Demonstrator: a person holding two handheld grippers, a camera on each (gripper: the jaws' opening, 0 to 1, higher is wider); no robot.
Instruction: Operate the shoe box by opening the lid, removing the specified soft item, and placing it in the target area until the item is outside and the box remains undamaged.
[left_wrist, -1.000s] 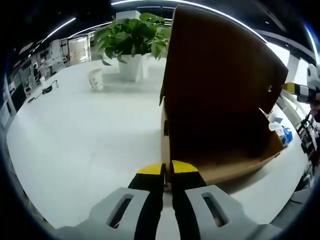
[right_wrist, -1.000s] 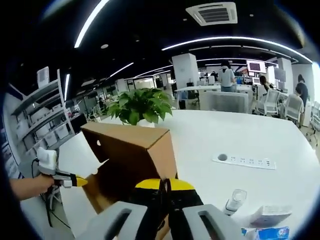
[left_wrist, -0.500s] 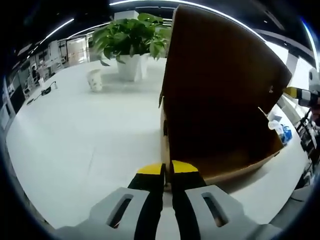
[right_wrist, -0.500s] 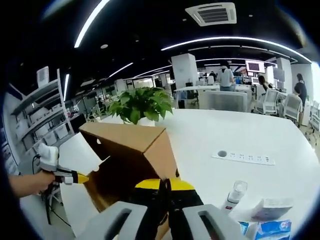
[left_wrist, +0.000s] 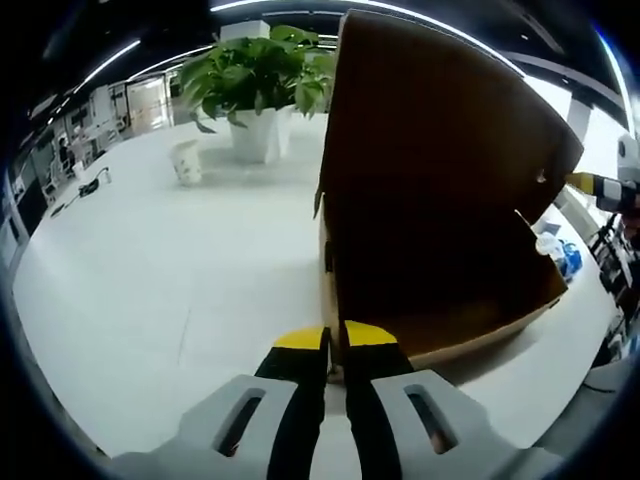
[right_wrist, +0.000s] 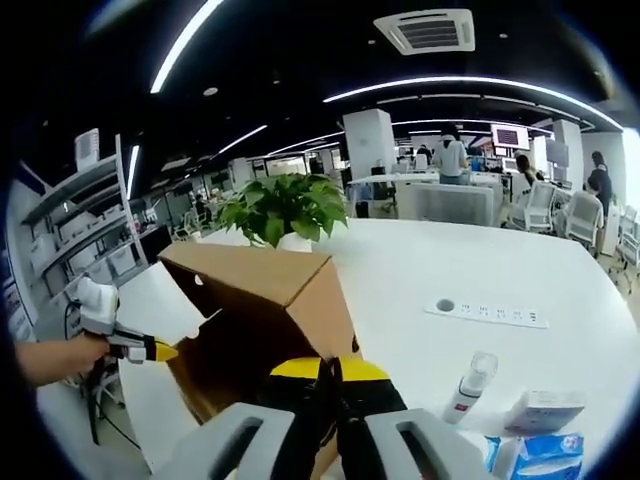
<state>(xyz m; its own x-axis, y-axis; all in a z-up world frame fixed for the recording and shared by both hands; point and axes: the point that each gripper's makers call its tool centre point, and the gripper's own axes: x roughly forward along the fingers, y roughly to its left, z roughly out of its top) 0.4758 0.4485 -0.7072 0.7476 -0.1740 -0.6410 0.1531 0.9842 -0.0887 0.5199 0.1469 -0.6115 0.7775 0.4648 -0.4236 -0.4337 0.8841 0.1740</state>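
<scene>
Shoe box (left_wrist: 440, 230): brown cardboard, standing on the white table (left_wrist: 170, 270). In the left gripper view it rises just beyond the jaw tips and takes up the right half of the picture. In the right gripper view the box (right_wrist: 265, 310) sits directly behind the jaw tips.
Lid: raised. Its dark inner face stands steeply above the box body in the left gripper view; the right gripper view shows its outer face, with a small round hole near one corner.
Box contents: cannot be made out; the interior is in shadow.
Left gripper (left_wrist: 334, 338): jaws close together with only a narrow slit between the yellow tips, which sit at the near lower edge of the box. Whether cardboard is pinched between them cannot be told.
Left gripper, seen from the right gripper view (right_wrist: 150, 349): held in a person's hand at the far side of the box, yellow tip at the box edge.
Right gripper (right_wrist: 333, 369): jaws nearly together, yellow tips against the near edge of the box; grip on the cardboard cannot be confirmed.
Potted plant (left_wrist: 258, 75): green leaves, white pot, on the table beyond the box.
Paper cup (left_wrist: 186, 160): left of the plant pot.
Spray bottle (right_wrist: 470, 385): upright, right of the right gripper.
Power strip (right_wrist: 486, 312): flat on the table, farther out.
</scene>
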